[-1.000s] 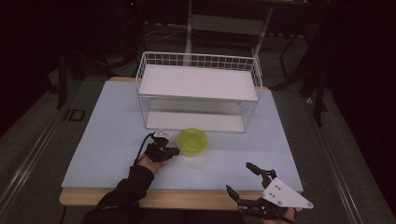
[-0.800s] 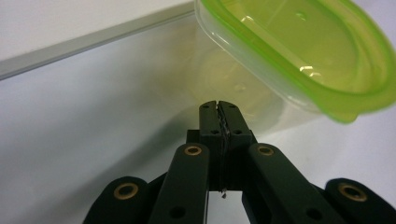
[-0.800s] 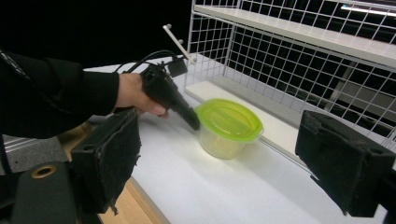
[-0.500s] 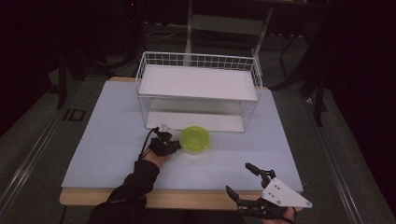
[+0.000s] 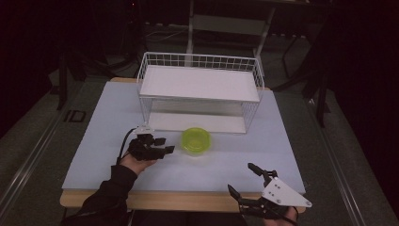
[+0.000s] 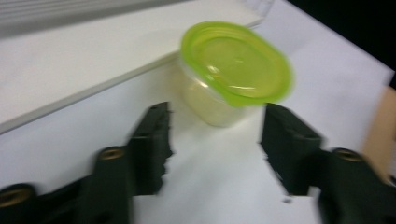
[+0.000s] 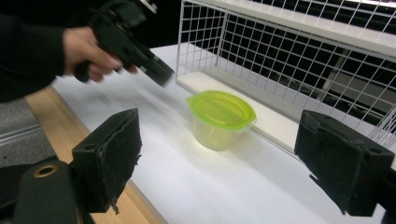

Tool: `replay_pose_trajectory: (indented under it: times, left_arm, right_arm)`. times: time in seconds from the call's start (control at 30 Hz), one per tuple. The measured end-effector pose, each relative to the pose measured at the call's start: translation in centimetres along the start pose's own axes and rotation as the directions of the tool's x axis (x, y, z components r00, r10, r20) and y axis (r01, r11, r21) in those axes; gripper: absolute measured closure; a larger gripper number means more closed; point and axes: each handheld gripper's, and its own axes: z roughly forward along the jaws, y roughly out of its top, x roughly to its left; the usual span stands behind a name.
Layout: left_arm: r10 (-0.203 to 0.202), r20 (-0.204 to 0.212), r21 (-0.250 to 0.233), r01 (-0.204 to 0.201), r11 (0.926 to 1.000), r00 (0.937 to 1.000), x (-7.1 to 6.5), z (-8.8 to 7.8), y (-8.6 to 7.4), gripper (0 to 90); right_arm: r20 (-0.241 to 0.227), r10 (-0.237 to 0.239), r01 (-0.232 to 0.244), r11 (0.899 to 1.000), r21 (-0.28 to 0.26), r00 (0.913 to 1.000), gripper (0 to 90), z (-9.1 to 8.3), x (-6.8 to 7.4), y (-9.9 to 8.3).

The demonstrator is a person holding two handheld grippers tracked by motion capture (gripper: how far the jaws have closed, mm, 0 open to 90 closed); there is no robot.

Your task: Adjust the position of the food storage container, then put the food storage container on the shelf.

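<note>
A clear tub with a lime-green lid (image 5: 196, 140) stands on the white table (image 5: 94, 141), just in front of the wire rack (image 5: 200, 84). My left gripper (image 5: 164, 144) hovers to its left, apart from it and pointing at it. Its jaws have just been opening and nothing is between them. In the left gripper view the tub (image 6: 233, 65) stands beyond the open left gripper (image 6: 215, 116). My right gripper (image 5: 240, 177) rests open at the table's front right edge. The right gripper view has the tub (image 7: 220, 116) ahead of the right gripper (image 7: 224, 154) and the left gripper (image 7: 154, 70) beyond.
The white wire rack (image 7: 289, 60) has a flat top shelf and a white base board (image 6: 70, 56) right behind the tub. The table's wooden front edge (image 5: 188, 200) runs along the near side. Dark floor surrounds the table.
My left gripper was shut against the tub's left side. It has opened and drawn back to the left and upward, leaving the tub standing. The right gripper has kept still.
</note>
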Motion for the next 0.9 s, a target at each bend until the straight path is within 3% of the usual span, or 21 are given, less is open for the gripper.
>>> replay_pose_trajectory:
  times: [0.07,0.13,0.2,0.23,0.27,0.3,0.37,0.4,0.47,0.53,0.63,0.67,0.9]
  left_arm:
    - [0.021,0.057,-0.035,-0.019,0.9992,0.9981,-0.5,-1.4,-0.3,18.8]
    - [0.014,0.102,-0.076,-0.006,0.9971,0.9947,-1.1,-2.6,-0.7,13.8]
    - [0.014,0.115,-0.12,0.0,0.9928,0.9932,-1.8,-3.5,-1.0,4.9]
    - [0.035,0.117,-0.149,-0.017,0.9887,0.9926,-2.7,-4.4,-1.5,2.1]
    - [0.035,0.117,-0.149,-0.017,0.9887,0.9926,-2.7,-4.4,-1.5,2.0]
    - [0.06,0.121,-0.184,-0.037,0.9822,0.9908,-3.3,-5.0,-1.9,2.0]
    - [0.072,0.118,-0.197,-0.048,0.9793,0.9903,-3.7,-5.3,-2.1,2.0]
    - [0.124,0.116,-0.234,-0.095,0.9677,0.9854,-4.8,-6.1,-2.7,2.0]
    - [0.151,0.124,-0.266,-0.113,0.9572,0.9807,-5.4,-6.7,-2.8,2.1]
    - [0.163,0.133,-0.252,-0.126,0.9596,0.9775,-5.8,-7.0,-2.7,2.3]
    - [0.167,0.163,-0.274,-0.118,0.9544,0.9724,-6.1,-7.3,-2.6,2.3]
    - [0.191,0.15,-0.271,-0.146,0.9515,0.97,-6.4,-7.5,-2.2,2.3]
    - [0.157,0.15,-0.24,-0.119,0.9636,0.976,-6.2,-7.1,-0.7,4.8]
  right_arm:
    - [0.007,-0.002,0.002,1.0,0.01,1.0,14.5,0.1,0.0,-0.1]
    - [0.001,0.003,-0.003,1.0,0.018,1.0,14.4,0.2,0.0,0.0]
    - [-0.002,0.0,0.0,1.0,0.023,1.0,14.4,0.3,0.1,0.0]
    - [-0.008,0.003,-0.003,1.0,0.025,1.0,14.4,0.3,0.0,0.1]
    - [-0.008,0.003,-0.003,1.0,0.025,1.0,14.4,0.3,0.0,0.1]
    - [-0.021,0.018,-0.018,1.0,0.012,0.9996,14.4,0.3,0.0,0.3]
    - [-0.028,0.018,-0.018,1.0,0.009,0.9994,14.4,0.3,0.0,0.3]
    - [-0.034,0.02,-0.02,1.0,0.003,0.9992,14.4,0.3,0.0,0.4]
    - [-0.061,0.024,-0.024,1.0,-0.003,0.9978,14.4,0.5,-0.1,0.9]
    - [-0.059,0.014,-0.013,1.0,0.009,0.9982,14.2,0.6,-0.2,1.2]
    - [-0.051,0.009,-0.008,1.0,0.017,0.9986,13.6,0.9,-0.4,1.8]
    - [-0.044,0.004,-0.003,1.0,0.024,0.999,13.3,1.0,-0.5,2.0]
    - [-0.038,0.018,-0.017,1.0,0.023,0.9991,12.8,2.0,-1.7,3.4]
